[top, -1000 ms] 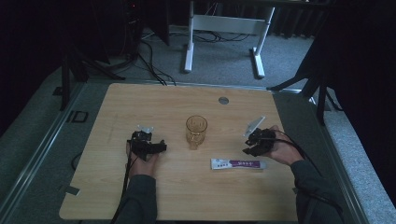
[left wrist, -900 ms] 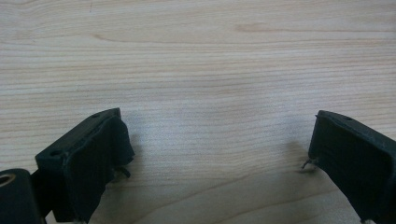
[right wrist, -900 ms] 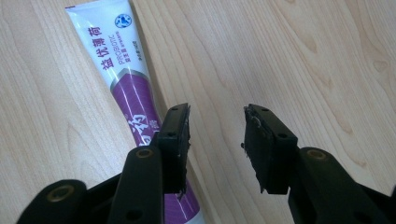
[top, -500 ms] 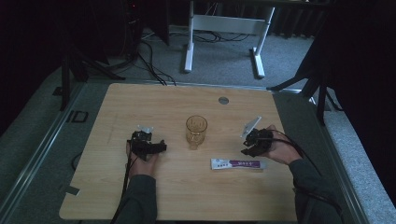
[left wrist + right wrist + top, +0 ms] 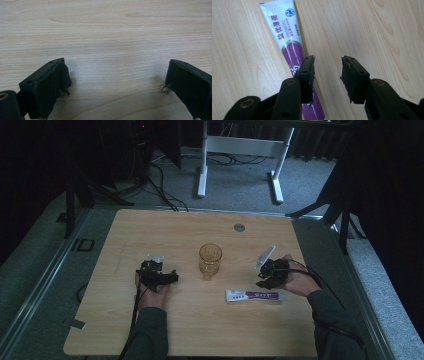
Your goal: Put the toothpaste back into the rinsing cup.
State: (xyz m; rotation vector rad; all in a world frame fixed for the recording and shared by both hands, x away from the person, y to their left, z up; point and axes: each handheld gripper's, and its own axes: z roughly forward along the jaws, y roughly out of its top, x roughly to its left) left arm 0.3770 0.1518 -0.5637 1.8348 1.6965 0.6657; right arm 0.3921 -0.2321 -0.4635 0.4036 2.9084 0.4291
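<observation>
A white and purple toothpaste tube (image 5: 255, 295) lies flat on the wooden table (image 5: 175, 230), front right. My right gripper (image 5: 262, 280) hovers just above the tube's right end, jaws pointing down at it. In the right gripper view the tube (image 5: 282, 32) runs under the left jaw, and bare wood shows in the gap of the right gripper (image 5: 328, 60). Those jaws have just been closing and stand open with nothing between them. A clear drinking glass (image 5: 210, 260) stands upright at the table's middle. Left of it my left gripper (image 5: 172, 277) rests low, open over bare wood (image 5: 117, 67).
A round grommet hole (image 5: 239, 227) sits near the table's far edge. Behind the table stands a white desk frame (image 5: 240, 150) on grey carpet, with cables on the floor. Cables trail from both grippers toward the front edge.
My right gripper has edged slightly left and down toward the tube's end, its jaws a little narrower. The left gripper, glass and tube have not moved.
</observation>
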